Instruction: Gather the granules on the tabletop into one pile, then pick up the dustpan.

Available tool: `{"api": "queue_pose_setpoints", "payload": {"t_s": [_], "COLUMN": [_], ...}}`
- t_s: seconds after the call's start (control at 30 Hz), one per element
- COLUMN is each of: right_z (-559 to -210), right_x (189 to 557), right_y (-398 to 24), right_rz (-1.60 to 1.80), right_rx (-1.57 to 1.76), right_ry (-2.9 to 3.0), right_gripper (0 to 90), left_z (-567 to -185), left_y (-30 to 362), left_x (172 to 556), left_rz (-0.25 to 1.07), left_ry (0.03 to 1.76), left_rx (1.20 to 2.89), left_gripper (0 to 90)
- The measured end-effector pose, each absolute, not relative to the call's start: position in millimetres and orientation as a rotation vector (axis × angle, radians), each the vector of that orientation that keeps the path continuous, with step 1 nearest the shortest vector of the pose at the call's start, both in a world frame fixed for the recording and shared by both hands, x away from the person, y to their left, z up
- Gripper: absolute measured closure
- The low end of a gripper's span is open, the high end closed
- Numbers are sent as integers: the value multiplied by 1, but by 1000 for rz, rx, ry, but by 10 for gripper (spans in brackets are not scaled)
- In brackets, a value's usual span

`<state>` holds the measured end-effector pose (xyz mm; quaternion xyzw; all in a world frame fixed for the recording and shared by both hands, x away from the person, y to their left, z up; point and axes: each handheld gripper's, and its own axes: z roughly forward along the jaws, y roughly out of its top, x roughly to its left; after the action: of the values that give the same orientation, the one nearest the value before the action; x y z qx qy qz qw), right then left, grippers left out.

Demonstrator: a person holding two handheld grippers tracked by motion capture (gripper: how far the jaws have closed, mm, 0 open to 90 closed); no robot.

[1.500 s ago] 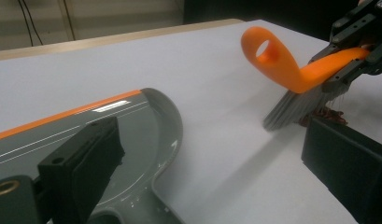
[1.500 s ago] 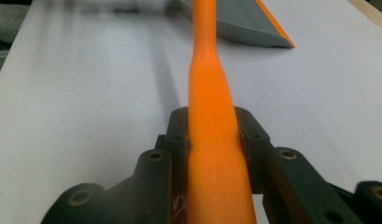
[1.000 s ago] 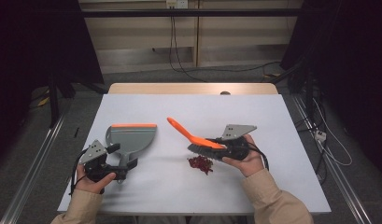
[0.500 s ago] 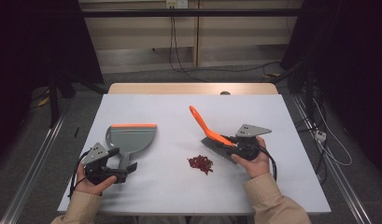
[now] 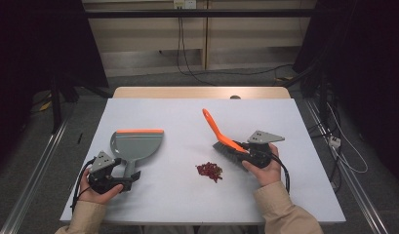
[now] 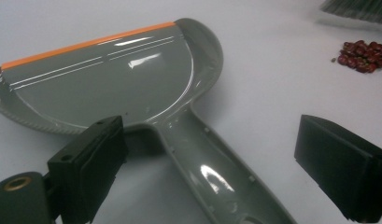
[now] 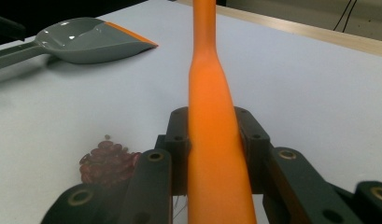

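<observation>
The right gripper (image 5: 249, 152) pinches the orange handle of a small brush (image 5: 217, 132), its jaws pressed tight on both sides of the handle. The brush tilts up and away to the far left, and its dark bristles (image 5: 228, 150) hang just right of a little heap of red beans (image 5: 209, 170). The beans lie on the white table top (image 5: 187, 117), near the middle and close to the near edge.

The left gripper (image 5: 116, 178) has its jaws spread wide on either side of the grey dustpan's handle (image 6: 212, 168). They have just been closing a little, but the pads do not touch the handle. The dustpan (image 5: 136, 145) lies flat on the left part of the table, with its orange lip (image 5: 140, 131) on the far side.

The white top sits on a wooden table (image 5: 202, 92) whose far edge peeks out. Past it is a grey floor with black cables (image 5: 187, 68) and a pale wall. Dark curtains (image 5: 36, 53) hang on both sides, and metal rails (image 5: 36, 180) run along the floor.
</observation>
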<state>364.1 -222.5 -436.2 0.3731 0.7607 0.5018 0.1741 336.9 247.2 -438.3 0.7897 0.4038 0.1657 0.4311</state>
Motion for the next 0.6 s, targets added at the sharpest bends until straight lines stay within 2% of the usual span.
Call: {"api": "queue_pose_setpoints", "payload": {"t_s": [0.6], "right_z": [-435], "right_x": [361], "right_y": [-223], "right_rz": [1414], "right_rx": [1053], "right_ry": [2139], "right_gripper": [712], "left_z": [-440], "left_y": [257], "left_x": [338], "left_rz": [419], "left_ry": [1135], "left_rx": [1944], "left_gripper": [129]}}
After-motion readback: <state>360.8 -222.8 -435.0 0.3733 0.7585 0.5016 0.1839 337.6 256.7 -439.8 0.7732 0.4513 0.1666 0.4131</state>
